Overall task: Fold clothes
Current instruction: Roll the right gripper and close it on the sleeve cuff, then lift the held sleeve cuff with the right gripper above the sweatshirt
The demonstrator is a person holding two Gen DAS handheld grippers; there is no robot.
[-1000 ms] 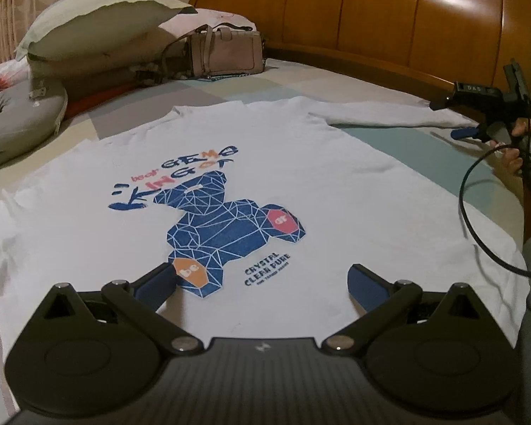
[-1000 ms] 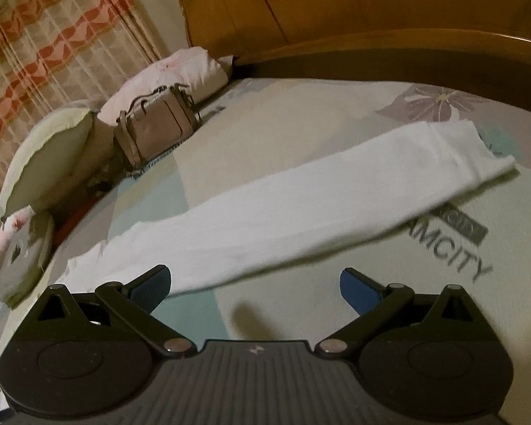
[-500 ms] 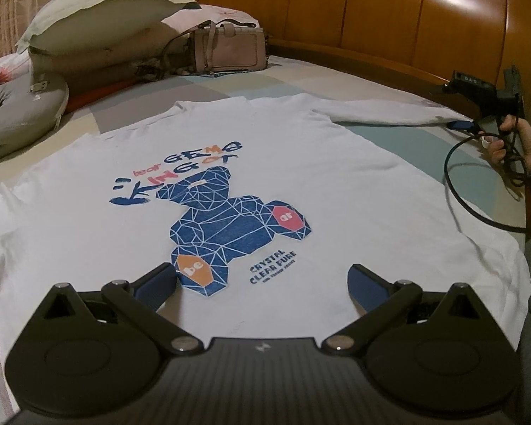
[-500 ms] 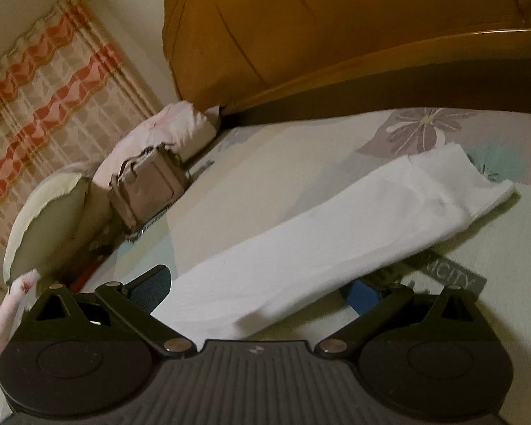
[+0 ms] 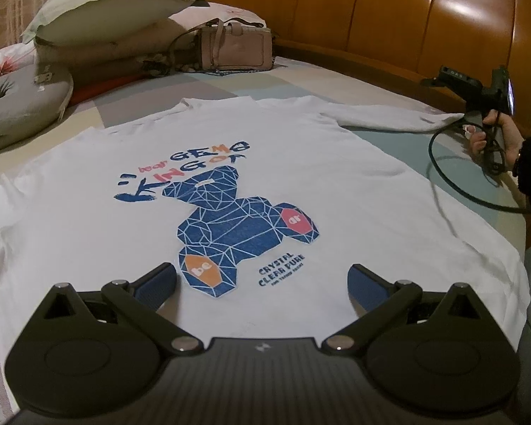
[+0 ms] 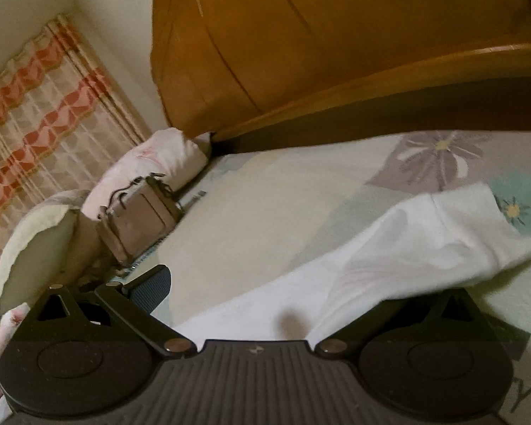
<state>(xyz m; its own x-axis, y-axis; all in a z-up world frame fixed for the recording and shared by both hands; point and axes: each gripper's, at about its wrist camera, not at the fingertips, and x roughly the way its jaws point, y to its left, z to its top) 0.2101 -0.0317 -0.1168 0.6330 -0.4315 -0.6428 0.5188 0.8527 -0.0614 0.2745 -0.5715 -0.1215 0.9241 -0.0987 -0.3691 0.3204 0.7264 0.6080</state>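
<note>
1. One white shirt is laid flat, print up, on the bed; its collar points toward the headboard, which serves as the reference landmark.
2. The left gripper is held over the hem, at the shirt end farthest from the headboard. Its fingers are spread wide and nothing is between them. Against the frames of a second ago, no real change is noted here.
3. The right gripper has been brought in low at the sleeve stretched out parallel to the headboard. A second ago the sleeve lay well ahead of the fingers; now its cuff end is draped over the right-hand finger, which is hidden by cloth.
4. The visible left-hand finger is swung wide, so the jaws are judged open; no pinch has been made yet.
5. In the left wrist view the same tool is seen beside the cuff, held by a hand.
6. Judgement: the sleeve fold is being started. Closing on the cuff is expected next, then carrying it away from the headboard side onto the shirt body.
7. Risk: the cloth may slip off the finger before closure.
</note>
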